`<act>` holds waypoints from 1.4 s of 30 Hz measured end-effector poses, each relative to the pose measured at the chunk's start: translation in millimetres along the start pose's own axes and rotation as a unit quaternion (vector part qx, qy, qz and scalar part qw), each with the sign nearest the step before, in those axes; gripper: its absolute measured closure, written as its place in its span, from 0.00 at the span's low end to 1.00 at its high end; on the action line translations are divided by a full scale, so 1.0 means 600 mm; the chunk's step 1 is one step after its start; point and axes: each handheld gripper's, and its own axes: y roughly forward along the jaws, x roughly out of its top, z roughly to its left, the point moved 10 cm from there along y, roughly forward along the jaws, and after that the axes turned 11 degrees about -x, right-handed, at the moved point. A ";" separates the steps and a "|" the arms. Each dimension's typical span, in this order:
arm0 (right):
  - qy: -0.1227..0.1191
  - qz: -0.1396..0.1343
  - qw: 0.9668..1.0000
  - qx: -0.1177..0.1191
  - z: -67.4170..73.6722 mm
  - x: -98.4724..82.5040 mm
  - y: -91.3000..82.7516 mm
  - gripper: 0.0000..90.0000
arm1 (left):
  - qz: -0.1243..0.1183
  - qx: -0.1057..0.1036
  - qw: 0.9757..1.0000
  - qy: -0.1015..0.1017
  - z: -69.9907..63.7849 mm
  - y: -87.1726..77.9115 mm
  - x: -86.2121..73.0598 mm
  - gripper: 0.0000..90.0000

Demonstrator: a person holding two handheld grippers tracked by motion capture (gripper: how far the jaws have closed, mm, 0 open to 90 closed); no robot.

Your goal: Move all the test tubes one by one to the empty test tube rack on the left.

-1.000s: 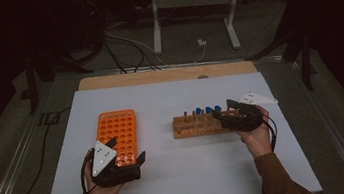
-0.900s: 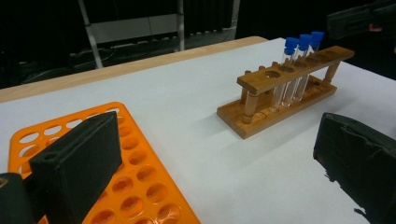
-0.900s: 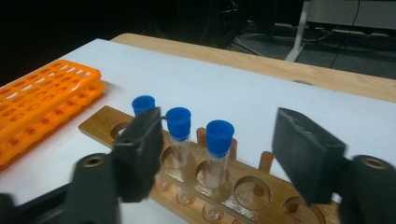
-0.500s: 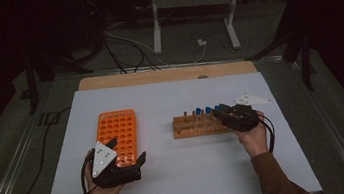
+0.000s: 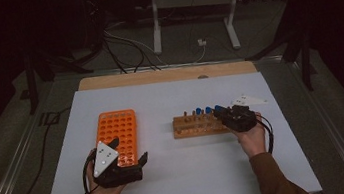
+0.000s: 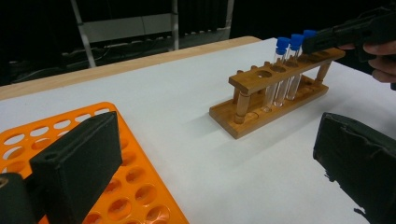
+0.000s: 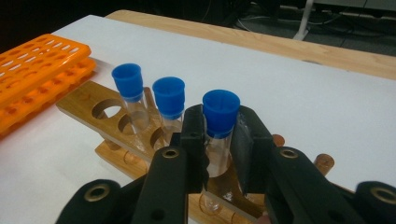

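Observation:
A wooden tube rack [image 5: 198,125] stands right of the table's middle and holds three clear tubes with blue caps. My right gripper [image 7: 218,135] [image 5: 221,113] has just been closing its jaws, and they now press on both sides of the nearest tube [image 7: 220,112], just below its cap, while the tube stands in the rack. The other two tubes [image 7: 169,95] [image 7: 127,81] stand beside it, untouched. An orange rack [image 5: 118,133] with many empty holes lies at the left. My left gripper [image 6: 210,154] [image 5: 129,152] rests open at that rack's near corner, with nothing between its jaws.
The white table top [image 5: 185,176] has a wooden strip [image 5: 167,75] along its far edge. Behind it are cables [image 5: 128,45] and a metal stand [image 5: 192,18] on a dark floor. A metal rail [image 5: 12,163] runs along the table's left side.
My right gripper has shifted slightly over the rack's right end. The left hand has kept still.

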 end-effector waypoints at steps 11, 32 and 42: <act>-0.005 -0.033 0.999 -0.012 -0.007 0.034 -0.031 0.85 | 0.002 -0.011 1.000 -0.001 -0.008 0.007 0.002 0.02; -0.035 -0.078 0.996 0.007 0.018 0.096 -0.103 0.85 | 0.005 -0.041 0.999 0.002 -0.032 0.027 0.019 0.05; -0.059 -0.073 0.994 0.048 0.083 0.087 -0.105 0.85 | 0.004 -0.053 0.999 0.004 -0.048 0.046 0.028 0.08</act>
